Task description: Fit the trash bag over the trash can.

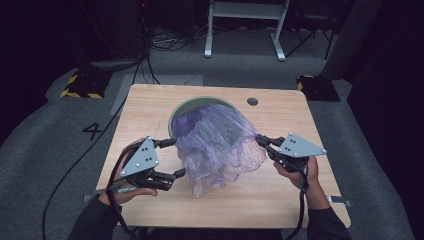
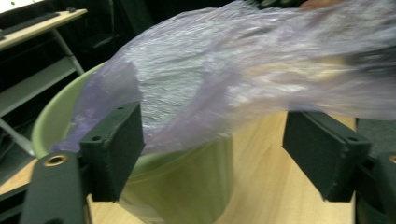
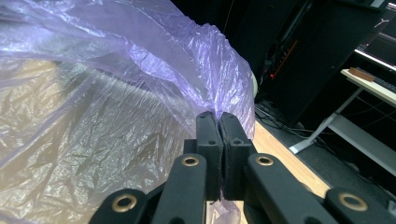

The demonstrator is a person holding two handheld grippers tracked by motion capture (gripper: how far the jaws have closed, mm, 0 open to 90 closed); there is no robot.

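A thin purple plastic bag (image 1: pixel 215 145) spills out of a pale green bin (image 1: pixel 186 106) set in the wooden table (image 1: pixel 150 100) and billows toward the front. My right gripper (image 1: pixel 261 140) is shut on the bag's right edge; in the right gripper view the film is pinched between the jaws (image 3: pixel 218 122). My left gripper (image 1: pixel 176 157) stands open just left of the bag. In the left gripper view the bag (image 2: pixel 224 79) hangs loose beyond the wide-apart pads (image 2: pixel 119 140), above the green bin (image 2: pixel 187 182), with nothing pressed between them.
A small round grommet (image 1: pixel 252 101) sits in the table behind the bin. Grey carpet surrounds the table. A white desk frame (image 1: pixel 245 27) stands at the back, with cables on the floor and yellow-black striped feet (image 1: pixel 80 87) at the left.
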